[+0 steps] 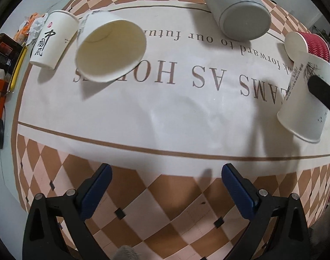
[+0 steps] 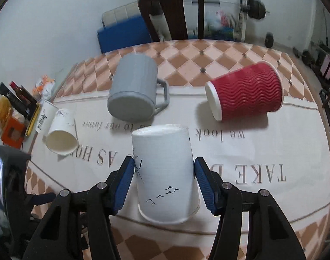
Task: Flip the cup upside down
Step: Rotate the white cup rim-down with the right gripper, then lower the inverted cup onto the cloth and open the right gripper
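The right gripper (image 2: 164,182) has a white paper cup (image 2: 165,173) between its blue pads (image 2: 126,182); the cup stands upside down, its rim low over the worktop (image 2: 262,195) and its base on top. The left pad meets the cup wall, while a thin gap shows beside the right pad, so whether the grip is firm cannot be told. In the left wrist view the same cup (image 1: 306,104) appears at the far right with a black finger of the right gripper across it. The left gripper (image 1: 166,186) is released, its jaws spread wide with nothing between them, above the checkered edge of the cloth. Another white paper cup (image 1: 109,47) lies on its side with its mouth facing the left camera, just beside an upright white cup with black calligraphy (image 1: 53,39). A grey mug (image 2: 134,91) with a handle lies on its side past the held cup, and a red ribbed cup (image 2: 247,91) lies on its side to the right of it. Bottles and boxes (image 2: 13,112) crowd the worktop's left edge, and a dark chair (image 2: 173,13) stands behind it.
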`<state>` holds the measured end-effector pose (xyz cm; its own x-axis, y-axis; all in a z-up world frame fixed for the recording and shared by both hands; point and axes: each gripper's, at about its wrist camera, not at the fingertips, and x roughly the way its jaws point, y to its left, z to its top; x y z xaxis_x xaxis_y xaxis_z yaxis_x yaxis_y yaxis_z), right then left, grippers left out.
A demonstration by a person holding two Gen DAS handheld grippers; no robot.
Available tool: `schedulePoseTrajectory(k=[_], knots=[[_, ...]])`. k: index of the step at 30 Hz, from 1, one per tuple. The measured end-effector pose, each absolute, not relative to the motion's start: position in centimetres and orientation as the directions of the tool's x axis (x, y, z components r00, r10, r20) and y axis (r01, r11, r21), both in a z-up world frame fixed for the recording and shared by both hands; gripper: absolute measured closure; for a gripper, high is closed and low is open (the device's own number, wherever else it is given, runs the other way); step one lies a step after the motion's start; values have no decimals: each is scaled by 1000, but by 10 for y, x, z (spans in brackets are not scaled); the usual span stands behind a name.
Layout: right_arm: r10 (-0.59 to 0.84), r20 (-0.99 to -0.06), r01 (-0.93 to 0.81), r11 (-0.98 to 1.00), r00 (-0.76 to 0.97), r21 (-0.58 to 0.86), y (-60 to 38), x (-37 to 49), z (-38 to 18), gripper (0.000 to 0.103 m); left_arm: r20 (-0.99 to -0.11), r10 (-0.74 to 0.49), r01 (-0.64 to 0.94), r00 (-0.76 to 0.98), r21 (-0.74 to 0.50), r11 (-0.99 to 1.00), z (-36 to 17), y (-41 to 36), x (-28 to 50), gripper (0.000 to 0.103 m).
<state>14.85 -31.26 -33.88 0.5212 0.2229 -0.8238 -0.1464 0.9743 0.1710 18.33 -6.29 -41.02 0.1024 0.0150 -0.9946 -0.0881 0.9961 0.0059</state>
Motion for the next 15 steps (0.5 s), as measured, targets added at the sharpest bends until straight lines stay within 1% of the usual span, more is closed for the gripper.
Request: schedulePoseTrajectory(k=[2, 6, 15], knots=[[222, -800, -168, 974, 557, 153, -311, 141, -341, 44, -994, 16, -87, 104, 6, 996, -413, -68, 184, 0], [207, -794, -192, 975, 572, 116, -306, 129, -344, 43, -994, 19, -72, 107, 11, 997, -412, -75, 184, 0], [151, -837, -131, 987, 526, 95, -307, 105, -354, 42, -992, 17, -31, 128, 13, 999, -403, -94, 157, 0]])
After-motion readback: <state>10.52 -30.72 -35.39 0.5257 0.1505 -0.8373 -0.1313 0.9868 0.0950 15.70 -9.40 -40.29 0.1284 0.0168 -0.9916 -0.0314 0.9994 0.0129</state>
